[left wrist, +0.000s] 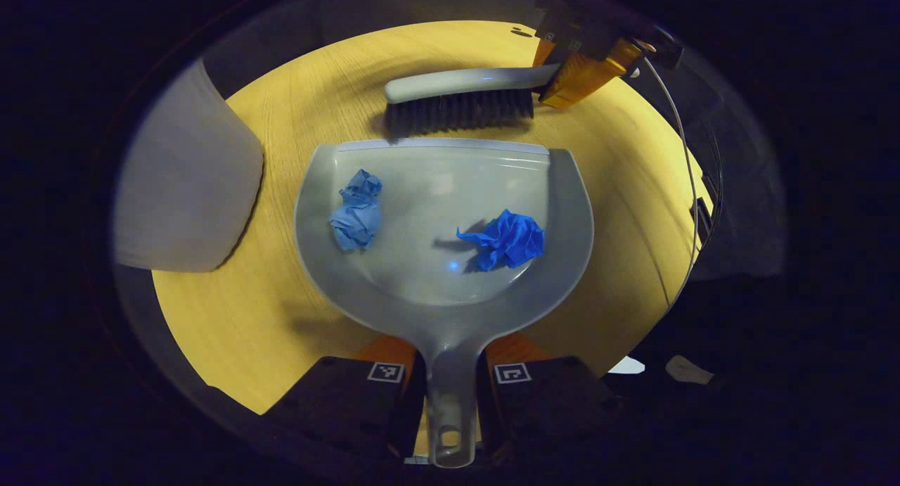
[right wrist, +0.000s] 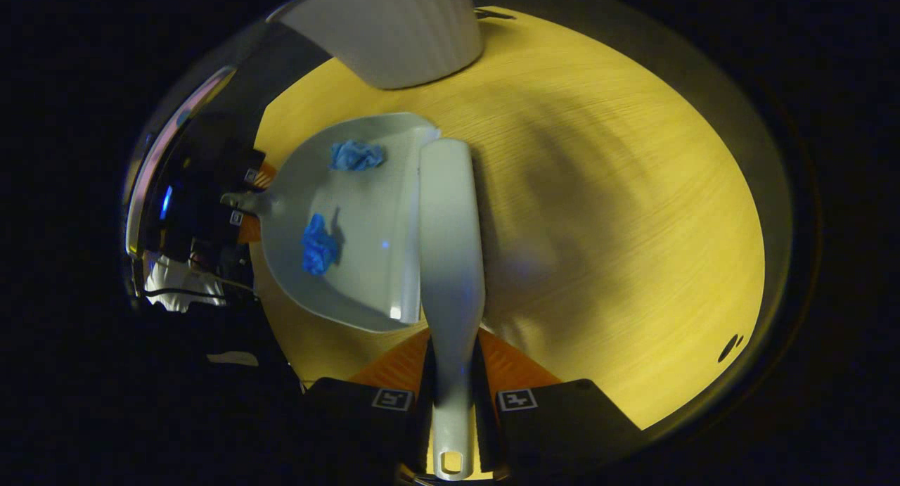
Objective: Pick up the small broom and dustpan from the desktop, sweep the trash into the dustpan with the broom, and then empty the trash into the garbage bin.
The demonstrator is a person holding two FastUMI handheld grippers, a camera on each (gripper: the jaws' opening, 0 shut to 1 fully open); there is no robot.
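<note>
While the left gripper (left wrist: 450, 394) has its two fingers closed narrow against either side of the dustpan (left wrist: 443, 219) handle, the pan lies flat on the yellow wood-grain desktop (left wrist: 281, 310); both fingers press the stem. Dustpan: smooth grey plastic, rounded shovel shape, straight front lip, slim handle with a hanging hole at its end. Inside it sit two crumpled wads: a pale blue wad (left wrist: 357, 210) toward one side and a deeper blue wad (left wrist: 508, 240) toward the other, well apart, both clear of the lip. Right gripper (right wrist: 453, 401) likewise holds narrow on the broom (right wrist: 450, 261) handle, a finger on each side; the smooth pale plastic back widens toward the head. From the left gripper view the broom's dark bristles stand just beyond the pan's front lip, touching or nearly so; contact cannot be settled. Garbage bin (left wrist: 186, 183): pale, ribbed wall, rounded, standing on the desktop beside the pan, apart from it
</note>
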